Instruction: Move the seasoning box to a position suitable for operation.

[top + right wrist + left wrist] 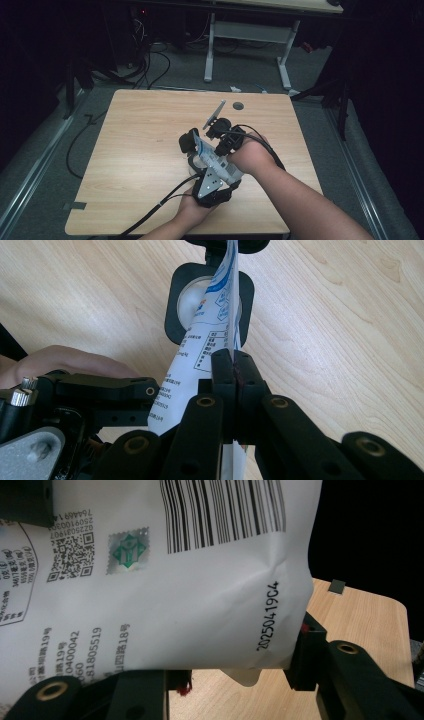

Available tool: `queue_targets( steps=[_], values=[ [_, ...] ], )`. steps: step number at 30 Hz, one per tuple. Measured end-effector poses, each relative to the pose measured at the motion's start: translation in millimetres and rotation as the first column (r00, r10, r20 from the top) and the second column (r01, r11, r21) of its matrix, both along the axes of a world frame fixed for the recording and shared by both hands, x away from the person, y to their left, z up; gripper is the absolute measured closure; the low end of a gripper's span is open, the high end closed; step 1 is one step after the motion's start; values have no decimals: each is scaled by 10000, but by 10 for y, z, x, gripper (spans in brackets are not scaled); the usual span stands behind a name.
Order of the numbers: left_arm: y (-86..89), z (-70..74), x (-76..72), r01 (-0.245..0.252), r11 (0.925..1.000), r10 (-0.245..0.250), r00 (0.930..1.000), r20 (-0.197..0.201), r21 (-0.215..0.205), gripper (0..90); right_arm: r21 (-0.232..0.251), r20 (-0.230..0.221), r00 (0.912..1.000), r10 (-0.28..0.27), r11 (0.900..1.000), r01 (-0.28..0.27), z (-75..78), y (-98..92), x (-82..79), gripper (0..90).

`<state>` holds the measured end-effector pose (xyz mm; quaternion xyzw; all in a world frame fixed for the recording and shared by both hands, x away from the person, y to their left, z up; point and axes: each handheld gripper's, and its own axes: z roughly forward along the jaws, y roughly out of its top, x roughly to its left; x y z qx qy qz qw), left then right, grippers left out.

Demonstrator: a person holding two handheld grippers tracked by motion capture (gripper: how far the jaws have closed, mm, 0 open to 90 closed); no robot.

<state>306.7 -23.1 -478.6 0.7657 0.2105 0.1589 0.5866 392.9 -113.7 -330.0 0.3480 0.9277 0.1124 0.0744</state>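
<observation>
While two tongs grip it, one white pouch (pixel 216 159) is held.

Cut off by the top and left edges of the left gripper view: white pouch (pixel 165 580), barcode and label text running out of frame. In the high view, pouch (pixel 210 155) mostly hidden among hands and grippers at centre, print too small to read. Lower end hidden behind black jaws in the right gripper view.
</observation>
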Motion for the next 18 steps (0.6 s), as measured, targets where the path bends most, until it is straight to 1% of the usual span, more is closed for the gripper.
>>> queue_targets(
  steps=[18],
  values=[
    [4, 6, 3, -33, 10000, 33, 10000, -7, -88, 554, -7, 7, 10000, 10, 10000, -10, 8, 12, 6, 900]
  ],
)
